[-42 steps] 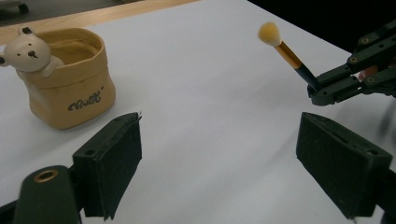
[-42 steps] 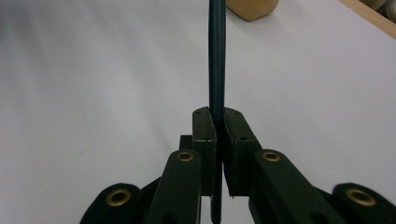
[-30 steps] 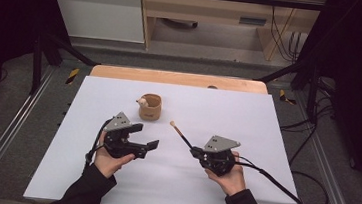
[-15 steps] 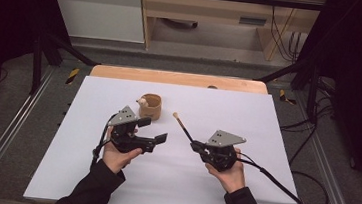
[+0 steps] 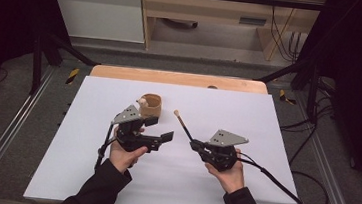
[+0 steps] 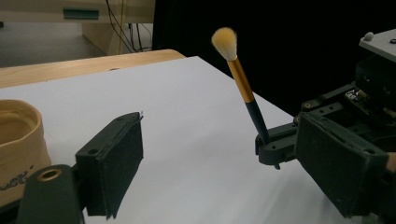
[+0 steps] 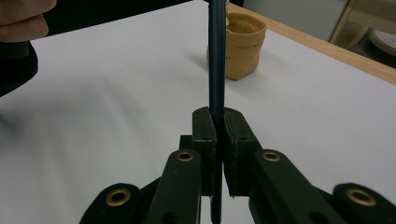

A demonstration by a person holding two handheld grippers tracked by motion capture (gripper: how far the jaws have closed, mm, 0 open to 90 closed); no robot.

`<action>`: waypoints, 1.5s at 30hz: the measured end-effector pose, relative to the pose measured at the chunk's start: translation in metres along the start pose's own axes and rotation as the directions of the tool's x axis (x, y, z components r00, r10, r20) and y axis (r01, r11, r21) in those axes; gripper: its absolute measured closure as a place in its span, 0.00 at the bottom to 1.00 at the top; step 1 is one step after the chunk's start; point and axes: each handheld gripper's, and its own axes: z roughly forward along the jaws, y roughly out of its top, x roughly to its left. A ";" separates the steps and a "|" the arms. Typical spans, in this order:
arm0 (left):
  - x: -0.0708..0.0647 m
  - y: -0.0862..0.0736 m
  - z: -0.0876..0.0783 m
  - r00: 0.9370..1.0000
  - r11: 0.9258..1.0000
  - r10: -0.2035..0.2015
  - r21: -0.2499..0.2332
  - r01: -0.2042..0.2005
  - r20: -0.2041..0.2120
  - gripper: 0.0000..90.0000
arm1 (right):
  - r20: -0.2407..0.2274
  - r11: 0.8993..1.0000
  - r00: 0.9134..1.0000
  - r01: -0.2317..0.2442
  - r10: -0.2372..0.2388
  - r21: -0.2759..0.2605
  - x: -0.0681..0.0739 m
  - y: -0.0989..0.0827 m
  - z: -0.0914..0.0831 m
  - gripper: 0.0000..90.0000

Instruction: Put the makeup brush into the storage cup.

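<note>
Right gripper (image 5: 196,144): pinches brush (image 5: 183,125), tip raised.
Left gripper (image 5: 158,130): spread, beside cup (image 5: 150,106).
Table (image 5: 261,190): open front.

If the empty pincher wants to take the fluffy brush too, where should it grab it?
Probably the gold-coloured middle of the tan-tipped makeup brush, just above its dark handle. The right gripper is shut low on that handle, and the fluffy tip would squash. The brush stands tilted and free above those jaws, so the open left gripper could come in from the side, one pad on each side of the stem.
</note>
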 end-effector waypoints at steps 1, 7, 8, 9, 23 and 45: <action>0.000 0.000 0.001 1.000 1.000 -0.002 0.000 0.002 0.005 0.17 | 0.001 1.000 1.000 0.001 -0.001 -0.002 0.000 0.000 0.000 0.94; -0.003 0.000 0.006 1.000 1.000 -0.003 0.003 0.003 0.027 0.20 | -0.004 1.000 1.000 0.007 -0.007 -0.003 0.001 0.000 -0.001 0.94; -0.003 0.000 0.006 0.999 1.000 -0.003 0.004 0.003 0.033 0.20 | -0.003 1.000 1.000 0.008 -0.008 -0.003 0.001 0.000 0.000 0.94; -0.004 0.000 0.007 0.999 1.000 -0.004 0.004 0.004 0.036 0.21 | -0.004 1.000 1.000 0.007 -0.007 -0.003 0.001 -0.001 0.000 0.94; -0.009 0.000 0.020 0.998 1.000 -0.019 0.000 0.019 0.067 0.28 | -0.012 1.000 1.000 0.011 -0.012 -0.002 0.003 -0.002 0.001 0.94; -0.008 -0.002 0.032 0.995 0.999 -0.044 -0.009 0.045 0.084 0.51 | -0.024 1.000 1.000 0.009 -0.009 -0.008 0.004 -0.003 0.003 0.94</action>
